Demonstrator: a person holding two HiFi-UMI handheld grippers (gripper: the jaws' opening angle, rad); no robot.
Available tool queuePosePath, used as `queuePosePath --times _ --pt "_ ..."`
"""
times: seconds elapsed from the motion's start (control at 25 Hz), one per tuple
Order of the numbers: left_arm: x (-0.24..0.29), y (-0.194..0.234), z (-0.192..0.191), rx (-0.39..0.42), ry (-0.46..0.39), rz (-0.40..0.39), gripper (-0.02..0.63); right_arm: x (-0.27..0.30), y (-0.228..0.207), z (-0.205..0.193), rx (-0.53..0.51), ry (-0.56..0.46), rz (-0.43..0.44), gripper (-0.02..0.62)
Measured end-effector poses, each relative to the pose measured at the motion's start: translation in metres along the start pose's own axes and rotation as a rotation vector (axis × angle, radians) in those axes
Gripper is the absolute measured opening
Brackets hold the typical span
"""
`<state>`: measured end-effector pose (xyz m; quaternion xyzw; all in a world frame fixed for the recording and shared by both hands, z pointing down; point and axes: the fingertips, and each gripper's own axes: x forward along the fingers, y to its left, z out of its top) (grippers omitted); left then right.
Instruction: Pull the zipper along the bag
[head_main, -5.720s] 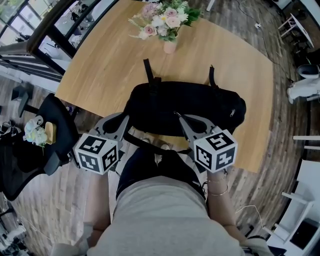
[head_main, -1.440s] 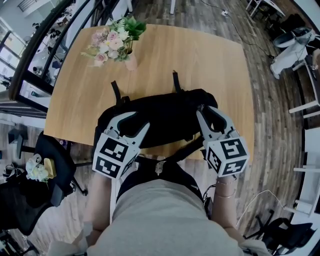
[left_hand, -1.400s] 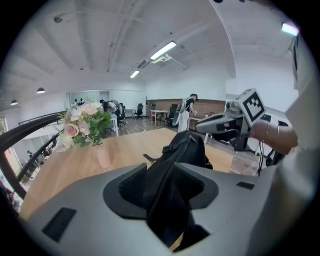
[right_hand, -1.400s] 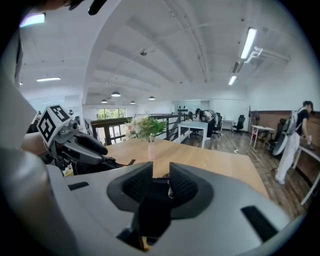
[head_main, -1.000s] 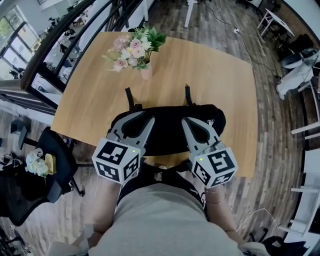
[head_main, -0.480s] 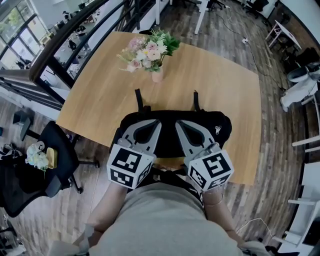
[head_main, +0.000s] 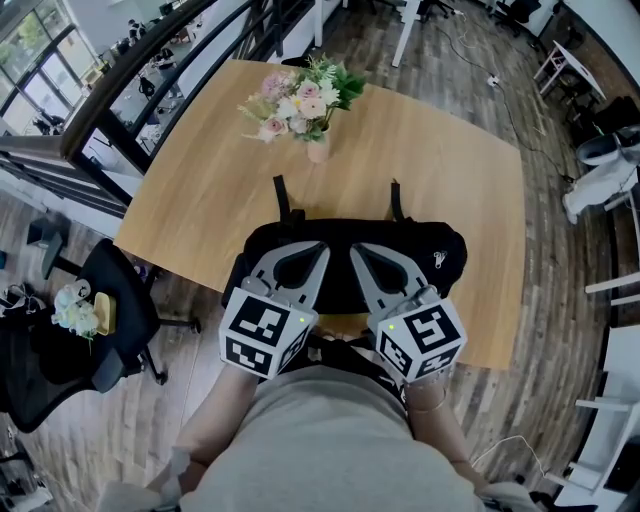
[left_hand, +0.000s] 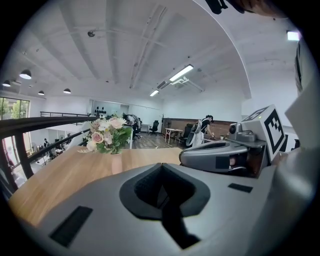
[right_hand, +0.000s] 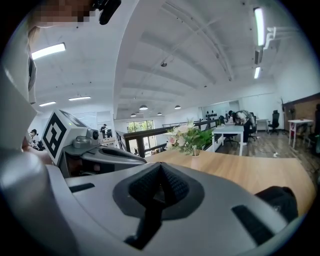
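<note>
Since a second ago our left tongs (head_main: 320, 250) have snapped together, and our right tongs (head_main: 355, 250) have slid over beside them. Both are fully closed above the black bag (head_main: 445, 255), which lies at the table's (head_main: 200, 190) near edge. We see nothing pinched.

A light wooden table (head_main: 455, 165) carries a black bag (head_main: 345, 238) lying along its near edge, with two black straps (head_main: 282, 197) stretched flat on the wood toward the far side. A small pink vase (head_main: 317, 151) of flowers (head_main: 300, 95) stands upright beyond the bag.
</note>
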<state>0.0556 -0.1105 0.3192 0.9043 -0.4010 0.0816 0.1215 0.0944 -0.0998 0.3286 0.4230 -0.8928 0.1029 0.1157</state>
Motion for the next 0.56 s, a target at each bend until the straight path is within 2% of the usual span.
queuePosePath --times 0.32,0.56 --pt "0.000 -0.003 -0.006 -0.019 0.020 -0.011 0.017 -0.004 0.000 -0.011 0.018 0.018 -0.022 0.006" --pt "-0.003 -0.002 -0.017 -0.027 0.047 -0.008 0.017 -0.004 0.005 -0.017 0.016 0.033 0.014 0.006"
